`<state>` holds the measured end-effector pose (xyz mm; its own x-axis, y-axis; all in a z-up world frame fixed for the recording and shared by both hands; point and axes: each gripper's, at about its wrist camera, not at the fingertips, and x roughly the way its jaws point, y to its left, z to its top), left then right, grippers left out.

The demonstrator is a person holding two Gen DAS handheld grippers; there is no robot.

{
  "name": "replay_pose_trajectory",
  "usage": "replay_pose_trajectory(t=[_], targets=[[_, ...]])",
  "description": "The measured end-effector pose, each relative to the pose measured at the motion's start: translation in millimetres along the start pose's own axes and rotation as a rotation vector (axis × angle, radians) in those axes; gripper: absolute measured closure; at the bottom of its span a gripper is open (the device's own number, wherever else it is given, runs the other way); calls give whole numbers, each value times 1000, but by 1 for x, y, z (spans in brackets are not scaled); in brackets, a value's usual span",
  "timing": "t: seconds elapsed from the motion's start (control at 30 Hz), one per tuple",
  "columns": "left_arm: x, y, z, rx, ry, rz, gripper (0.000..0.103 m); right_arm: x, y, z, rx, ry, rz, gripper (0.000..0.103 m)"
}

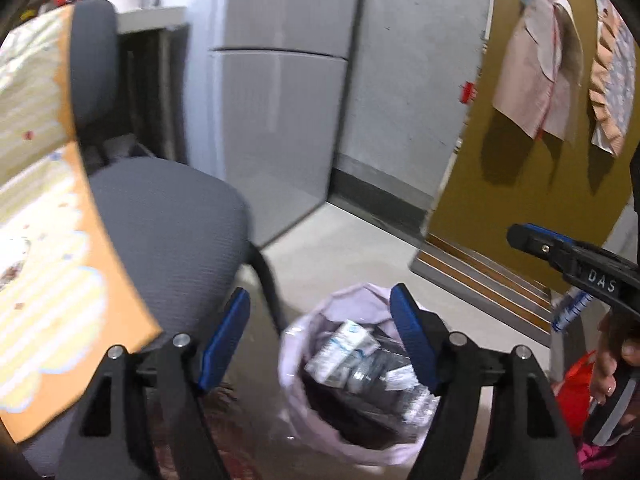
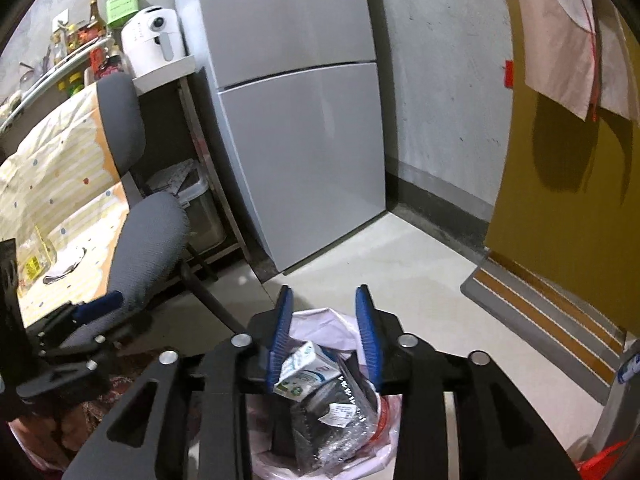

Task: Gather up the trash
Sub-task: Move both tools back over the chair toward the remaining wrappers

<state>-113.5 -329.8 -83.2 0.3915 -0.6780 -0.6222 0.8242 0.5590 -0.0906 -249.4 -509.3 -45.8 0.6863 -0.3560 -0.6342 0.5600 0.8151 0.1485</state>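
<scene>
Two hand-held tools hover over a pale pink trash bag (image 2: 320, 322) standing open on the floor between a grey office chair (image 2: 158, 236) and a doormat (image 2: 540, 316). The left tool (image 1: 320, 340) is released, its blue fingers spread wide with nothing between them, the bag directly below. The right tool (image 2: 324, 334) also stands parted above the bag's mouth, gripping nothing. A small milk carton (image 2: 306, 368) lies on top of the bag's contents, among crumpled clear plastic and dark wrappers. A grey refrigerator (image 2: 296, 140) stands against the wall behind.
</scene>
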Motion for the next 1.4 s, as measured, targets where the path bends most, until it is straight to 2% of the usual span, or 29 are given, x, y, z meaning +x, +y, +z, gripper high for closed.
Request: replay_pose_trajectory(t=[0.33, 0.43, 0.47, 0.6, 0.77, 0.93, 1.13, 1.3, 1.4], targets=[[-54, 49, 0, -65, -42, 126, 29, -7, 58, 19, -96, -8, 60, 61], [-74, 68, -4, -90, -49, 189, 25, -8, 89, 24, -139, -10, 120, 58], [-80, 74, -7, -100, -51, 202, 24, -8, 98, 25, -155, -9, 137, 54], [-108, 112, -19, -184, -49, 284, 20, 2, 147, 27, -231, 9, 235, 48], [-146, 165, -39, -272, -69, 452, 19, 18, 212, 22, -317, 31, 351, 48], [-177, 206, -61, -363, -79, 554, 18, 27, 269, 15, -383, 52, 440, 48], [-194, 243, -77, -449, -74, 620, 12, 34, 310, 8, -435, 71, 484, 40], [-204, 263, -79, -495, -71, 650, 12, 42, 346, 16, -483, 81, 532, 39], [-217, 282, -75, -500, -87, 705, 12, 49, 374, 27, -510, 81, 571, 39]])
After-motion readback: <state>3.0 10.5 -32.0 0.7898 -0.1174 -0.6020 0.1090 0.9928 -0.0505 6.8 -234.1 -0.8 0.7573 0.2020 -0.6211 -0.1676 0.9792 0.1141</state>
